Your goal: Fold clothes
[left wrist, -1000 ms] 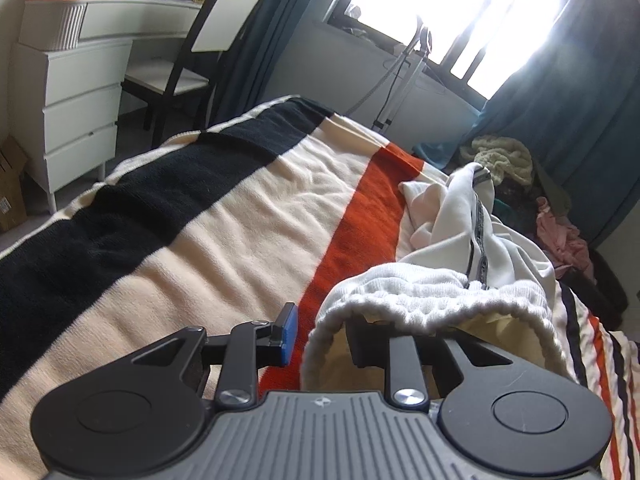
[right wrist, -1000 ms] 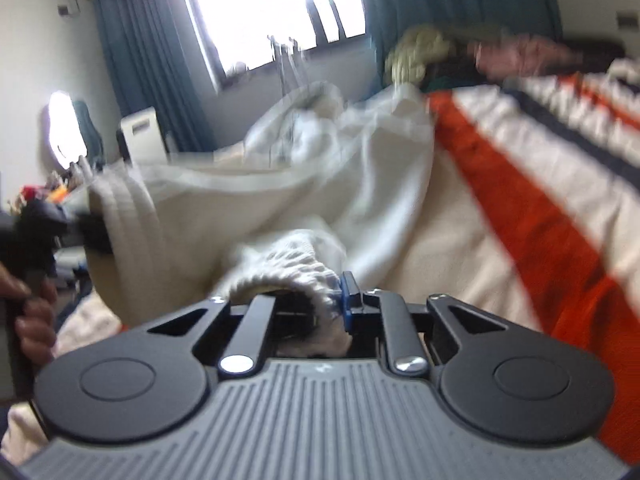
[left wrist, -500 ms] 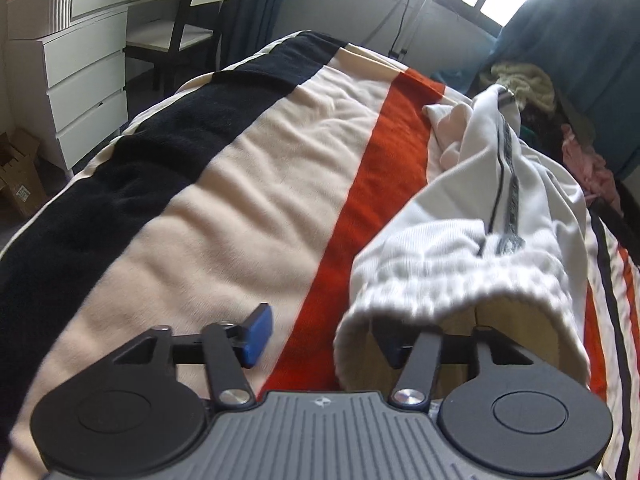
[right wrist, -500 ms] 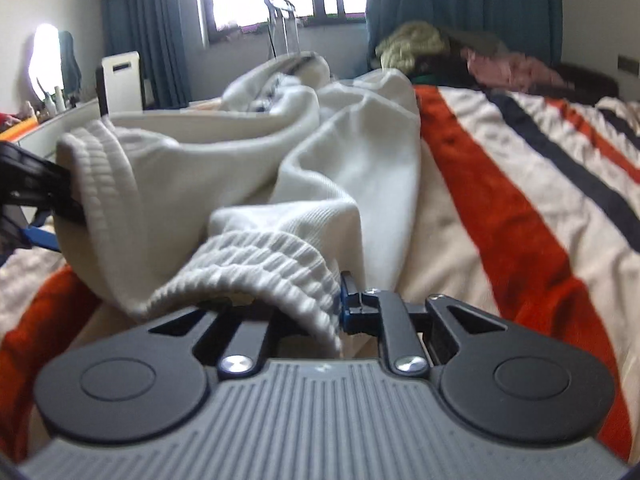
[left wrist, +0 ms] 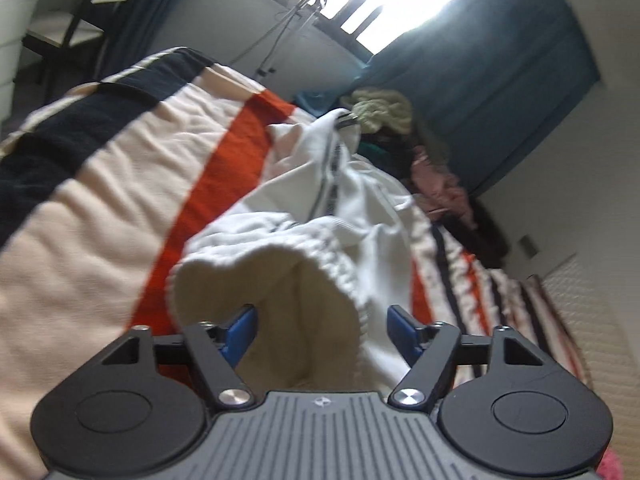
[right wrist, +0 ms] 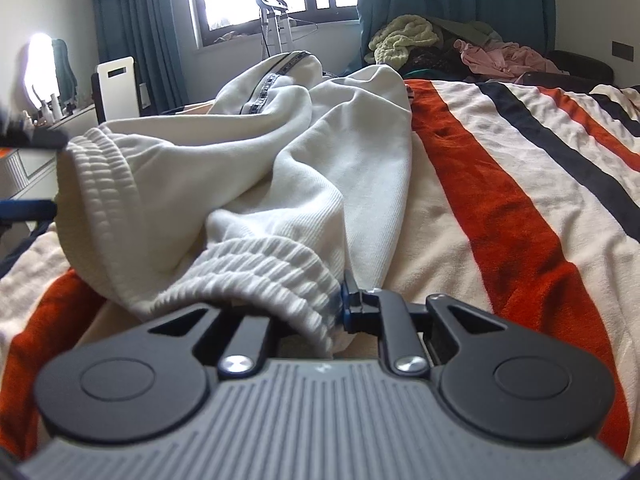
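On the striped blanket (right wrist: 500, 200) lie white sweatpants (right wrist: 280, 152), bunched. Left gripper (left wrist: 322, 326) has its jaws spread wide, ribbed waistband (left wrist: 320, 252) loose between the blue pads, nothing pinched. Right gripper (right wrist: 320, 312) is clamped on the waistband's other end, near the orange stripe. Clothes pile (right wrist: 404, 38) well behind.

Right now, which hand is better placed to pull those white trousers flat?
Likely the right: the right gripper is shut on a ribbed cuff of the white trousers; the left gripper is open, the other ribbed edge loose between its fingers.
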`<control>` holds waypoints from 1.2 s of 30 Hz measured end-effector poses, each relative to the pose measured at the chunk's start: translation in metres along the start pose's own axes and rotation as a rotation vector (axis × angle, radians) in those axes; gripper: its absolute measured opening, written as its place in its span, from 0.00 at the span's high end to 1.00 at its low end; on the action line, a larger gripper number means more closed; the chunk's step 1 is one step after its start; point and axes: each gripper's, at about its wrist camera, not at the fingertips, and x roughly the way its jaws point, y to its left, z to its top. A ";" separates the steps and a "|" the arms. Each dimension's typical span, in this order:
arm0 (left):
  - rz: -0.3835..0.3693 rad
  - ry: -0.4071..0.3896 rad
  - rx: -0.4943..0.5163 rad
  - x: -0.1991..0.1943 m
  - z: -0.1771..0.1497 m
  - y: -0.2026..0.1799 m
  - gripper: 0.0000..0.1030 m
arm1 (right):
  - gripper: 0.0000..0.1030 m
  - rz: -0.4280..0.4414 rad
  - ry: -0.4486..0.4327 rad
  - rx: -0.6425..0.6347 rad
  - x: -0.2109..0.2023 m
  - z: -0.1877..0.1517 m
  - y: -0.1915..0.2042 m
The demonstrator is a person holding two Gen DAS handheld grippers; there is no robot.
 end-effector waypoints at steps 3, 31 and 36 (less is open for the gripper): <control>-0.035 0.012 -0.078 0.021 0.001 0.002 0.25 | 0.85 -0.009 -0.004 -0.001 -0.001 -0.001 0.000; 0.415 0.088 -0.153 0.042 -0.001 0.052 0.84 | 0.83 0.008 0.114 -0.162 -0.008 -0.002 0.005; 0.347 0.119 -0.150 0.026 -0.002 0.051 0.74 | 0.79 0.029 0.124 -0.121 -0.019 0.003 0.000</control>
